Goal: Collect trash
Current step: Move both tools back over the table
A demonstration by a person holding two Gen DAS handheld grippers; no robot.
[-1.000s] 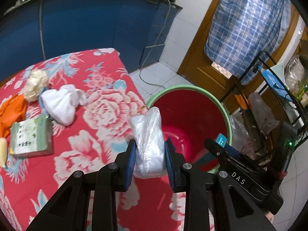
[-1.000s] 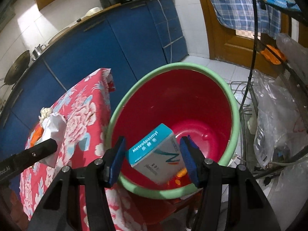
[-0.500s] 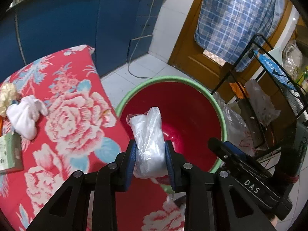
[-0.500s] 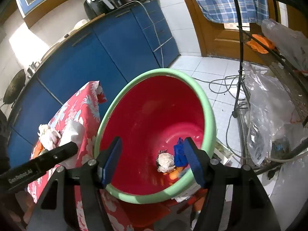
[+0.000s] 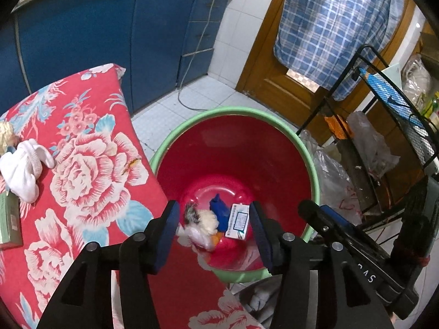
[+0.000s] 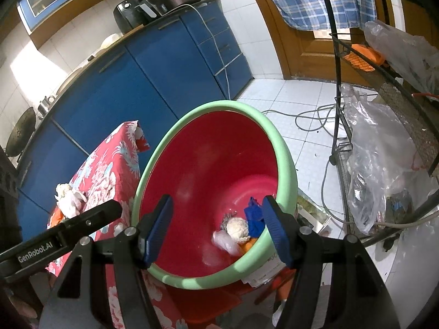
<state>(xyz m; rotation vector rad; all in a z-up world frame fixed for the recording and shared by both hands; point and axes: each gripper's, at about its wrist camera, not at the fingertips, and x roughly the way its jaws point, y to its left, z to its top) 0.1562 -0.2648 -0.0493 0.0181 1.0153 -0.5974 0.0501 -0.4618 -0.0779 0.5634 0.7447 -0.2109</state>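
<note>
Trash (image 5: 216,224) lies in red bin (image 5: 236,148) bottom, below both grippers. Left gripper (image 5: 214,227) jaws opening, nothing between them. Right gripper (image 6: 216,230) spread wide, empty.

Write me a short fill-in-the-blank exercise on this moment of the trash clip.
1. The bucket has a red inside and a ____ rim.
2. The white box lies ____ the bucket.
3. The white sock lies on the ____ tablecloth.
4. The opening left gripper holds ____.

Missing: green; inside; floral; nothing
</note>
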